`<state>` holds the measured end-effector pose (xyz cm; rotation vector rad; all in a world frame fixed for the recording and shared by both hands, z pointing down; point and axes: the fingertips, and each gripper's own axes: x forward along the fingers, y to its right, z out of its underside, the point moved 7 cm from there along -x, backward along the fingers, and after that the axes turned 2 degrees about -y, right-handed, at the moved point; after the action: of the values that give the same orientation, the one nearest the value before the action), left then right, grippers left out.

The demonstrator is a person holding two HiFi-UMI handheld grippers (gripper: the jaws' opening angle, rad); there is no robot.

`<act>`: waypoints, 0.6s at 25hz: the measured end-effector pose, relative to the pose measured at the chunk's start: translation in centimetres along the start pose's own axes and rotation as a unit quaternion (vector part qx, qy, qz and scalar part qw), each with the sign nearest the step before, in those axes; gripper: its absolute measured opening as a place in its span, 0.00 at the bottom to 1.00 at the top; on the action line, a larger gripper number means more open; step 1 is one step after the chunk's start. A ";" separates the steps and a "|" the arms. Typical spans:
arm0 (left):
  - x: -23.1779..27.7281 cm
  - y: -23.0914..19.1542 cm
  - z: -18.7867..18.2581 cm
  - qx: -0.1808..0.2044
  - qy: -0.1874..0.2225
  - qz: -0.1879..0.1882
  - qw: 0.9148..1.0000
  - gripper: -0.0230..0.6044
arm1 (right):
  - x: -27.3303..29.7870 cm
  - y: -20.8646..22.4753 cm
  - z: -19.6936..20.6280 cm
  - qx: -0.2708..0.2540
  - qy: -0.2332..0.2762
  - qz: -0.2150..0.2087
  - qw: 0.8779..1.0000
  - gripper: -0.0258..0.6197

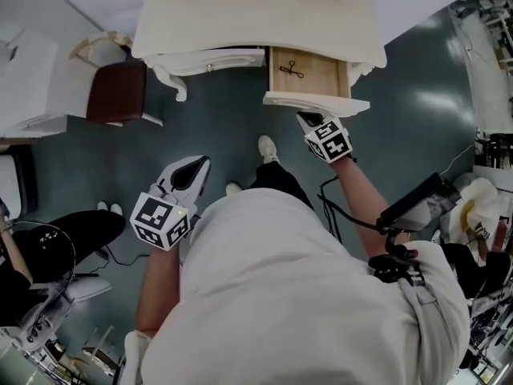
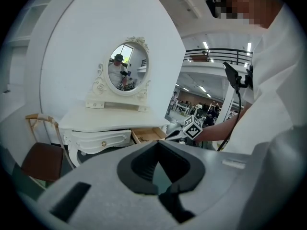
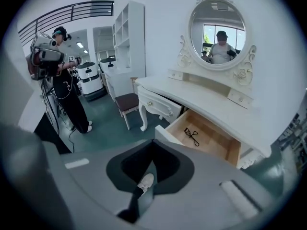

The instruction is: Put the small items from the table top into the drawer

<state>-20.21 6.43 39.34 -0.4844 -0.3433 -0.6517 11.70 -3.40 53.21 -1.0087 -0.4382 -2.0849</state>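
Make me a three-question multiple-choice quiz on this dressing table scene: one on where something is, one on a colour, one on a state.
1. Where does the small black tool lie?
A. on the table top
B. inside the open drawer
C. on the floor

2. What colour is the chair seat?
A. dark brown
B. green
C. yellow

3. How does the right claw stand?
A. shut on the black tool
B. wide open
C. shut with nothing in it

Answers:
1 B: the tool rests on the drawer's wooden bottom in the head view and the right gripper view.
2 A: the head view shows a dark brown pad.
3 C: the right gripper view shows its jaws together with nothing between them.
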 end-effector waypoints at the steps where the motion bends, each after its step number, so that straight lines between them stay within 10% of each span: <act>1: -0.3 0.1 0.4 0.000 -0.001 0.002 1.000 0.04 | -0.4 -0.7 0.2 0.002 0.002 -0.001 1.000 0.04; 15: -2.1 0.3 3.5 0.014 -0.020 0.031 0.999 0.04 | -4.6 -8.8 -1.1 0.008 0.042 -0.025 0.999 0.04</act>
<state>-22.16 9.50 41.24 -0.4805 -0.3725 -0.5780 6.27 3.93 49.12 -0.9054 -0.4422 -2.1566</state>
